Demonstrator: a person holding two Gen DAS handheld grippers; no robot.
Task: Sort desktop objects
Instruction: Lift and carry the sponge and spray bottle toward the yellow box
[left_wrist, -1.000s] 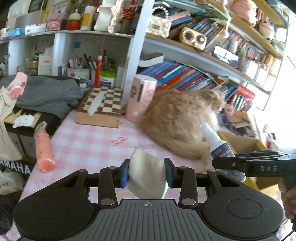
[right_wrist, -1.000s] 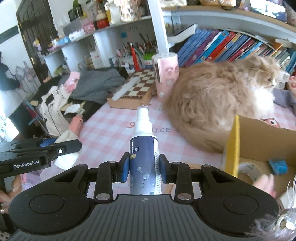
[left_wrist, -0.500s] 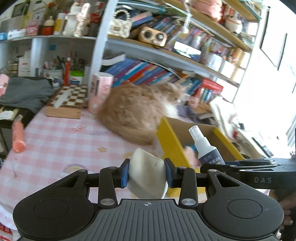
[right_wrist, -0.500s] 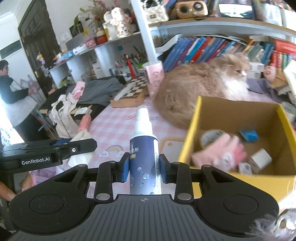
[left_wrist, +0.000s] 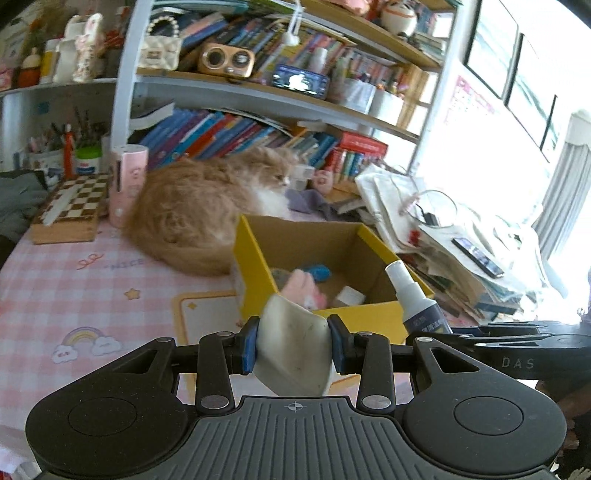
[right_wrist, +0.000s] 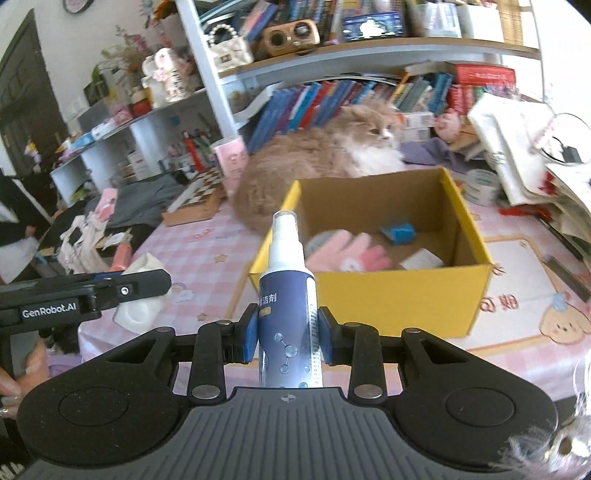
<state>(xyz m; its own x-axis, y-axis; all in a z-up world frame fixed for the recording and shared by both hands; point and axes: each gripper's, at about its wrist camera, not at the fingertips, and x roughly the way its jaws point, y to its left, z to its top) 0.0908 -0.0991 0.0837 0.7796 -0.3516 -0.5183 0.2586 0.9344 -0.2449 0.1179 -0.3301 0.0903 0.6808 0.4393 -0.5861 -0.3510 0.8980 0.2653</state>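
Note:
My left gripper (left_wrist: 292, 347) is shut on a white, soft, flattened object (left_wrist: 293, 350), held above the pink checked tablecloth (left_wrist: 74, 288) in front of the yellow cardboard box (left_wrist: 255, 266). My right gripper (right_wrist: 288, 339) is shut on an upright blue spray bottle (right_wrist: 288, 295) with a white nozzle, close to the box's (right_wrist: 388, 299) near left corner. That bottle (left_wrist: 417, 306) also shows at the right of the left wrist view. Inside the box lie a pink glove (right_wrist: 351, 251), a blue item (right_wrist: 399, 230) and a small white box (right_wrist: 421, 260).
A fluffy orange cat (left_wrist: 199, 206) lies behind the box. A chessboard box (left_wrist: 70, 210) and pink cylinder (left_wrist: 127, 184) stand at the back left. Piled papers and bags (left_wrist: 443, 236) fill the right side. Bookshelves (left_wrist: 258, 92) rise behind. A person's hand (right_wrist: 11, 384) holds the left gripper.
Both grippers have swung to the right, from over the open tablecloth to in front of the yellow box. Each still grips the same object.

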